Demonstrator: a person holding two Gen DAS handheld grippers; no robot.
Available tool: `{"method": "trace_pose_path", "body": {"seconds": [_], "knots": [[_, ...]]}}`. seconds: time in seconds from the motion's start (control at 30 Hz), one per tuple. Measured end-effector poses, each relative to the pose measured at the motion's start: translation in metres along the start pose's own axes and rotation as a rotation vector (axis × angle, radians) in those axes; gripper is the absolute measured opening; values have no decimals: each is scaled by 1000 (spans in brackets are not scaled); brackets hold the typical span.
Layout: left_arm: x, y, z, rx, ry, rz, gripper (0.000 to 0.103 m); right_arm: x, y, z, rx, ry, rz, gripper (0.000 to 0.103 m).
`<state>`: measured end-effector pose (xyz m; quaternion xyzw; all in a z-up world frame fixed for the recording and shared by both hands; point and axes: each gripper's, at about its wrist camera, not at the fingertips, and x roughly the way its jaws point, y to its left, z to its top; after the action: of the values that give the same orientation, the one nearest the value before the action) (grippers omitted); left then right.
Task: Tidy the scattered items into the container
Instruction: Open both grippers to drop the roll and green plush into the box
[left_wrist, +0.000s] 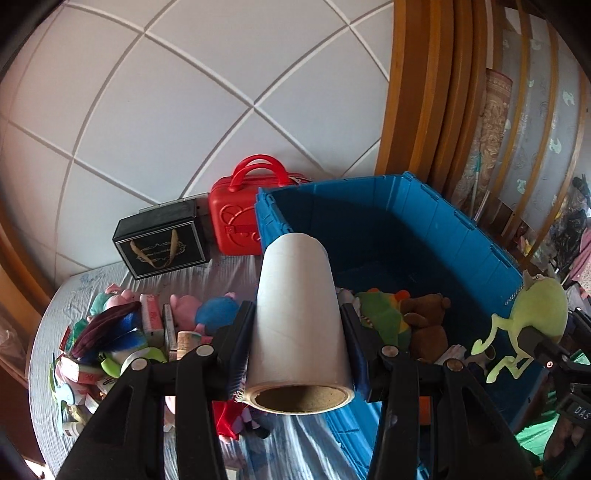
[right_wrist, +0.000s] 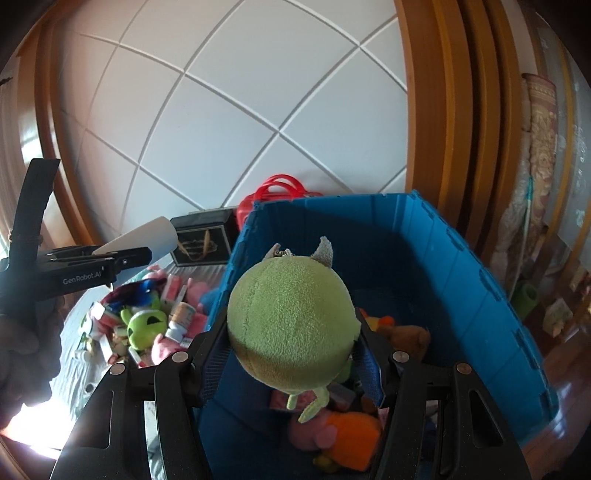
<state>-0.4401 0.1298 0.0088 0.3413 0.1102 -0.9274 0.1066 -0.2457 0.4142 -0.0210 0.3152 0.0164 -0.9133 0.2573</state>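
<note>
My left gripper (left_wrist: 297, 328) is shut on a white roll with a cardboard core (left_wrist: 297, 314), held above the near-left corner of the blue crate (left_wrist: 461, 236). My right gripper (right_wrist: 291, 350) is shut on a round green plush monster (right_wrist: 291, 325), which hangs over the inside of the blue crate (right_wrist: 461, 280). The same plush (left_wrist: 539, 310) shows at the right of the left wrist view. In the right wrist view the left gripper (right_wrist: 122, 258) and its roll (right_wrist: 147, 236) appear at the left. Several plush toys (left_wrist: 402, 321) lie in the crate.
A heap of plush toys and small packets (left_wrist: 122, 339) lies on the pale cloth (left_wrist: 229, 273) left of the crate. A black gift box (left_wrist: 160, 242) and a red case (left_wrist: 236, 218) stand against the white panelled wall. Wooden frames rise at the right.
</note>
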Motion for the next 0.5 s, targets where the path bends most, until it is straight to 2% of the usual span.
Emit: {"method": "trace_pose_path", "body": {"seconds": [0.2, 0.5], "knots": [[21, -40, 19, 55, -1, -52, 46, 1, -35, -4, 39, 11, -53, 60], [54, -79, 41, 110, 11, -94, 45, 9, -74, -3, 78, 20, -107, 60]]}}
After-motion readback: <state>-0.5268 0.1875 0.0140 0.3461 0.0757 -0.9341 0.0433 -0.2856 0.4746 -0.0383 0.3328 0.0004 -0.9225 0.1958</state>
